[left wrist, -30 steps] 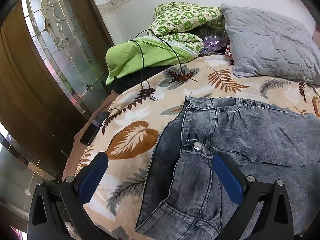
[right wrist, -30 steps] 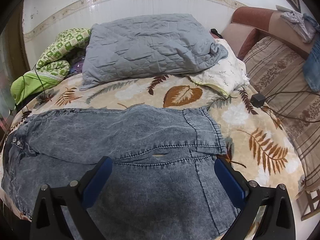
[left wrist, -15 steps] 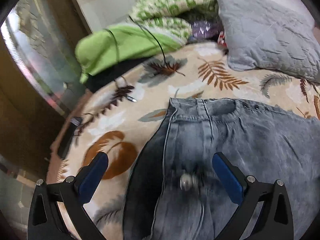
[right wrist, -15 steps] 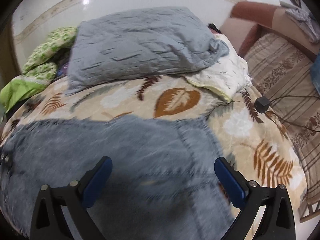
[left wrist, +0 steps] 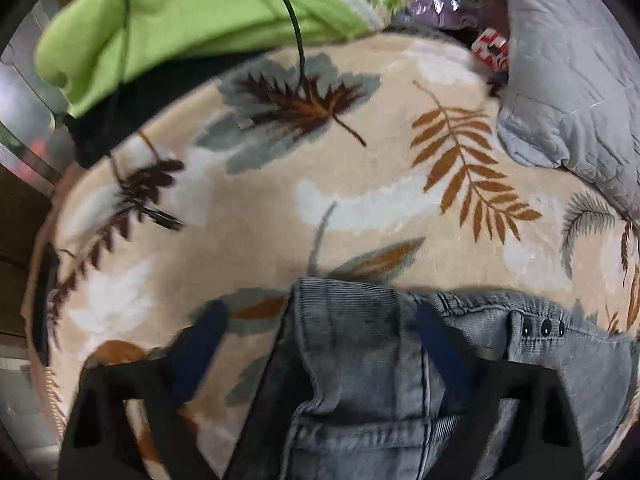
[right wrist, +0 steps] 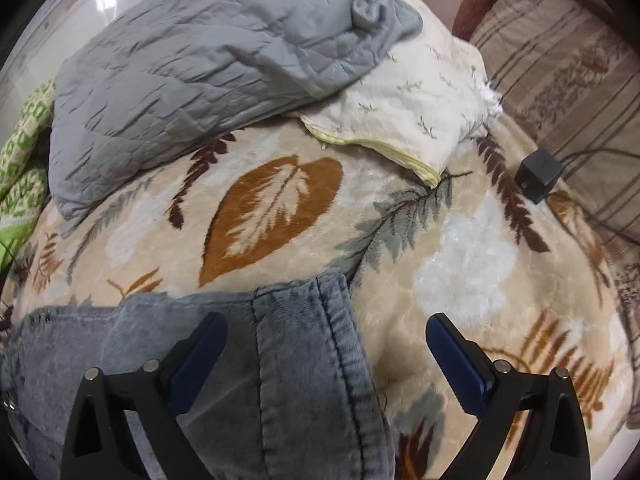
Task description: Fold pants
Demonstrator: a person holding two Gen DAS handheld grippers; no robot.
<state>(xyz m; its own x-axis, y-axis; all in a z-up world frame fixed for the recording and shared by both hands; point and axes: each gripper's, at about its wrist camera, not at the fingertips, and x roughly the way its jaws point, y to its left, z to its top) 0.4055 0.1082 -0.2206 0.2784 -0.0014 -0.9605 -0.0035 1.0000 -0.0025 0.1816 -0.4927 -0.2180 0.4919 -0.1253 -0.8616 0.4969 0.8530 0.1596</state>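
Pants [left wrist: 360,364]: both grippers now down at far edge, waist corner between closing left fingers [left wrist: 204,344], hem between wide-open right fingers [right wrist: 452,356]; grasp imminent, probably.

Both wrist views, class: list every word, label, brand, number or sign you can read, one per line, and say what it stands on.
No text can be read in either view.
Red and white packet beside the grey pillow: it may bear print, too blurred to read.
Jeans: no label or tag lettering shows.
Black charger: no marking shows.
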